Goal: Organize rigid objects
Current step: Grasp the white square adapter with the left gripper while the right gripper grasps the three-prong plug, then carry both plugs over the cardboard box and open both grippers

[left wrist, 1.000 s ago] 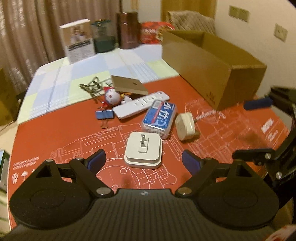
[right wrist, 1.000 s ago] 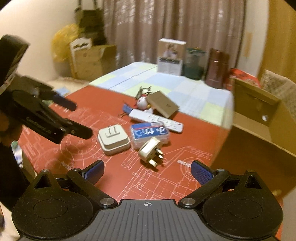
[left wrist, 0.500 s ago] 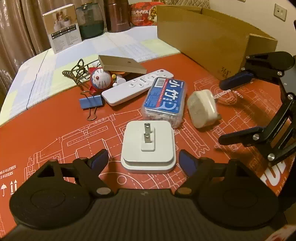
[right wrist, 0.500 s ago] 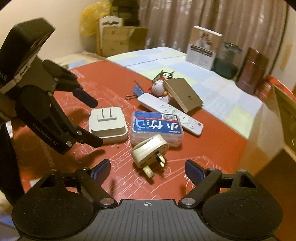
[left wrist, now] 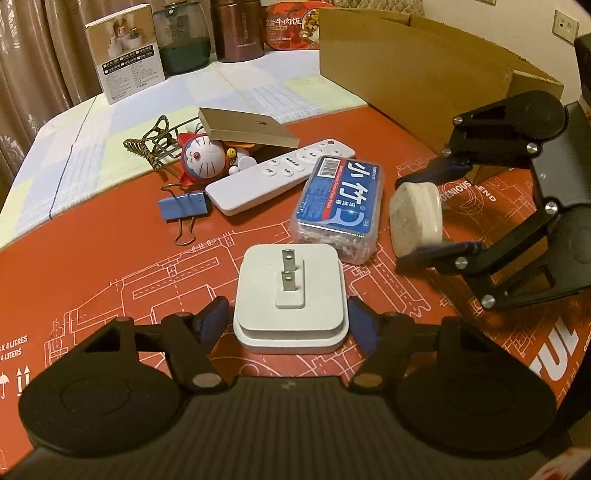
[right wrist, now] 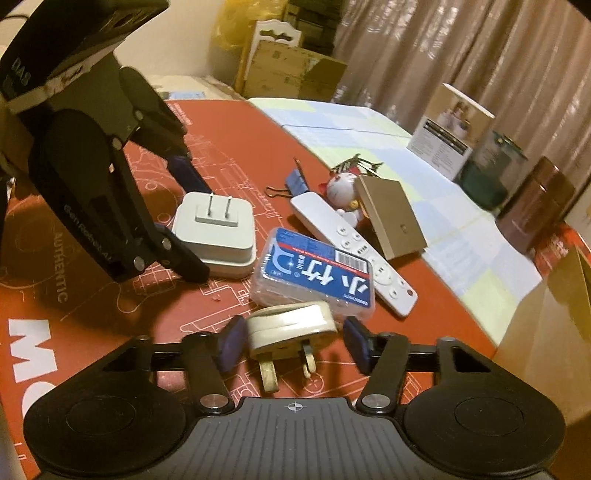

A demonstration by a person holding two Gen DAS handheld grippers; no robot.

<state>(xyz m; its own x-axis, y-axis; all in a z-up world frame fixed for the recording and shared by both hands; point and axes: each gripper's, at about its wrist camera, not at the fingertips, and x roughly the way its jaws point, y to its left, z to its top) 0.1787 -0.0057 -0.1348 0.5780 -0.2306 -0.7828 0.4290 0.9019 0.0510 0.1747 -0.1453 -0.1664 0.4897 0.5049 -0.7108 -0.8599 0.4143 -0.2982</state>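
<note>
Floss-pick box (left wrist: 338, 202) label "小竹"; red mat (left wrist: 110, 266) reads "4 LITRES".

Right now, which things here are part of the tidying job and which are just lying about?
In the job:
square charger, between the closing left gripper
round plug, between the closing right gripper
floss box
remote
binder clip
toy
cardboard box

Lying about:
jar
flask
</note>
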